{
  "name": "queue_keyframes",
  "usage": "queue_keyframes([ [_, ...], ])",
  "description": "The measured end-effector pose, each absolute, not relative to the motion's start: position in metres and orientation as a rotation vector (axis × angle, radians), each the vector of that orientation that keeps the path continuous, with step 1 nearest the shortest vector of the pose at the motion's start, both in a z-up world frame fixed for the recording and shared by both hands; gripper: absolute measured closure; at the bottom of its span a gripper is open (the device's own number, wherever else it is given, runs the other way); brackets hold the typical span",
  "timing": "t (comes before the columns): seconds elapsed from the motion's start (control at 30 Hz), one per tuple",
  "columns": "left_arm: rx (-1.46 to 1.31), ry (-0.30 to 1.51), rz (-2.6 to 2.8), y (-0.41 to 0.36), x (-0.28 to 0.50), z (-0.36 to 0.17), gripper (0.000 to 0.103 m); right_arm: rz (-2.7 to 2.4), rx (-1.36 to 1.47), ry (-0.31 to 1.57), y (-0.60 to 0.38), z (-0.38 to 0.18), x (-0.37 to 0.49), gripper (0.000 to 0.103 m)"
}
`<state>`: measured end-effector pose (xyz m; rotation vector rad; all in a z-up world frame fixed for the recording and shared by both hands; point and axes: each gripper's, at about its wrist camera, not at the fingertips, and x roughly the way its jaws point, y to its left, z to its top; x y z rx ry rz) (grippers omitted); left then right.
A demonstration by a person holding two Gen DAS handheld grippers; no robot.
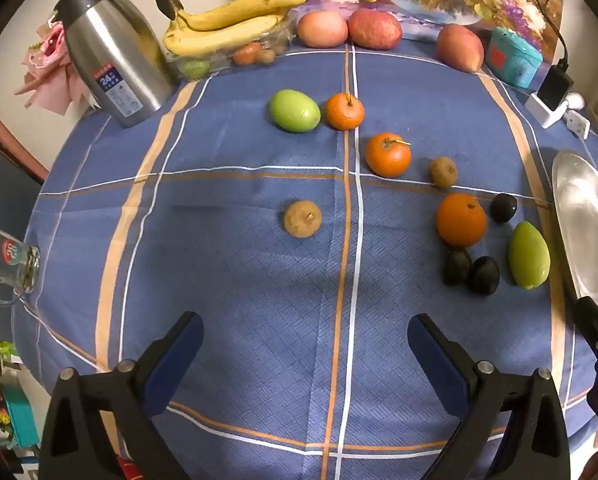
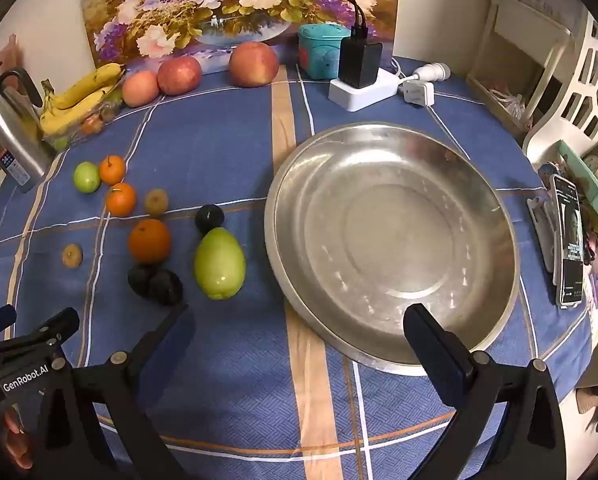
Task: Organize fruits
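Both tools hover above the near edge of the bench (image 1: pixel 239 280), which is covered by a blue checked cloth. The left hand-held gripper (image 1: pixel 305 342) has its jaws spread wide with nothing between them, and so does the right hand-held gripper (image 2: pixel 299 326), whose right finger hangs over the near rim of the steel basin (image 2: pixel 391 240). The basin sits toward the bench's right edge. The loose fruits lie mid-bench to its left: a large green fruit (image 2: pixel 219 263) nearest the basin, an orange (image 2: pixel 149 241), dark plums (image 2: pixel 155 284) and small tangerines (image 2: pixel 120 199). Bananas (image 1: pixel 227 20) and apples (image 1: pixel 373 28) line the far edge.
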<state>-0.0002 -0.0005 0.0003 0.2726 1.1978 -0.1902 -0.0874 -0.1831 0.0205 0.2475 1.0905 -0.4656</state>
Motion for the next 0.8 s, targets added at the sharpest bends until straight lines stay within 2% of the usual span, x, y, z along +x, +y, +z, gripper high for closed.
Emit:
queue_keyframes([
  [0.8, 0.222, 1.221, -0.154, 0.005, 0.004, -0.007, 0.0, -0.466, 0.25, 1.09, -0.183, 0.021, -0.088, 0.0],
])
